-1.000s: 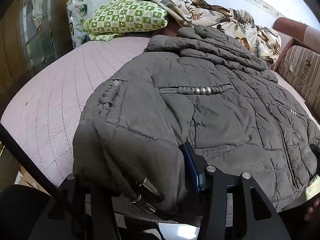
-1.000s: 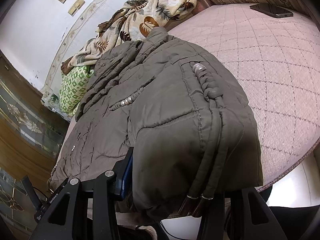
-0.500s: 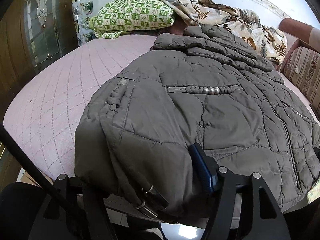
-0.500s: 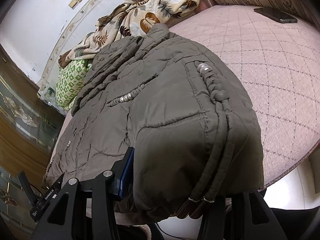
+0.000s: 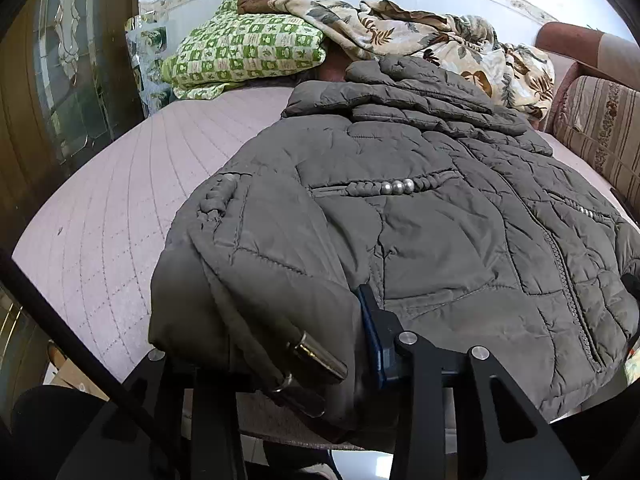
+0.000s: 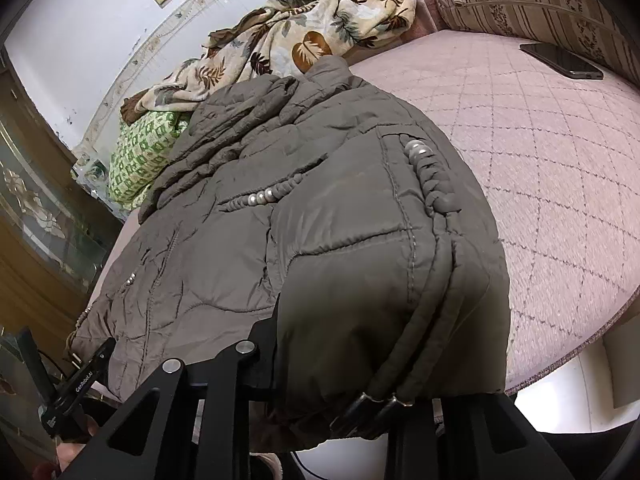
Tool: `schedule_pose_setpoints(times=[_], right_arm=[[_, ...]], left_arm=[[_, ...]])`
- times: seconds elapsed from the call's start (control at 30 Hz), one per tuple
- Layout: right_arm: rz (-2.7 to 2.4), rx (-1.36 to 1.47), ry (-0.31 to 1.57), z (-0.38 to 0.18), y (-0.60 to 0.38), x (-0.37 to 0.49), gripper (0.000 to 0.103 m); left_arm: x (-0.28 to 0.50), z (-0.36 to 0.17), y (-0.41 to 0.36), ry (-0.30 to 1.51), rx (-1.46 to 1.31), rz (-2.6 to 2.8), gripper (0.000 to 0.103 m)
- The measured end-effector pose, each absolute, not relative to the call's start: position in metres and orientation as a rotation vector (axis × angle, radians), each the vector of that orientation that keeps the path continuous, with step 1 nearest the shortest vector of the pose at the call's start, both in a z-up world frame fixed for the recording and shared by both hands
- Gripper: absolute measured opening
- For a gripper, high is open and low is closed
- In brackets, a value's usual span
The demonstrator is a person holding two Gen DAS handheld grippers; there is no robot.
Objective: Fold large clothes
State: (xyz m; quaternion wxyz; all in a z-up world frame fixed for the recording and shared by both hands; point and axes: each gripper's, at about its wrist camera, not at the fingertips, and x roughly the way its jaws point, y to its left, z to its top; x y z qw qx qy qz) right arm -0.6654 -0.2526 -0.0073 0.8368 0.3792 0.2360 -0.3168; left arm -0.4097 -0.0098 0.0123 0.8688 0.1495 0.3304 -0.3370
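Note:
A grey-brown quilted padded jacket [image 5: 420,216] lies spread on the pink quilted bed [image 5: 120,200], collar toward the far pillows. My left gripper [image 5: 280,364] is shut on the jacket's near-left hem corner, where drawcords with metal tips hang. My right gripper [image 6: 352,384] is shut on the jacket [image 6: 320,220] at its near-right hem corner; cords with metal tips dangle there too. Both corners are bunched between the fingers at the bed's near edge. The other gripper shows at the lower left of the right wrist view [image 6: 80,380].
A green checked pillow [image 5: 244,52] and a floral blanket [image 5: 420,36] lie at the head of the bed. A striped sofa [image 5: 600,128] stands on the right. A dark phone [image 6: 560,60] lies on the bed [image 6: 560,180]. A wooden glass-panelled cabinet [image 5: 60,80] stands on the left.
Both grippers keep their hold on the hem corners and have shifted slightly, lifting the hem; the jacket sits a little farther up the bed in both views.

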Motion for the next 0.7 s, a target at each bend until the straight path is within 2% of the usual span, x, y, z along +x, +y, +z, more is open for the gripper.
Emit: schedule_pose_setpoints(times=[0.7], right_arm=[[-0.657, 0.718, 0.419, 0.022, -0.245, -0.671, 0.025]], left_arm=[[-0.417, 0.044, -0.004, 0.571, 0.315, -0.727, 0.029]])
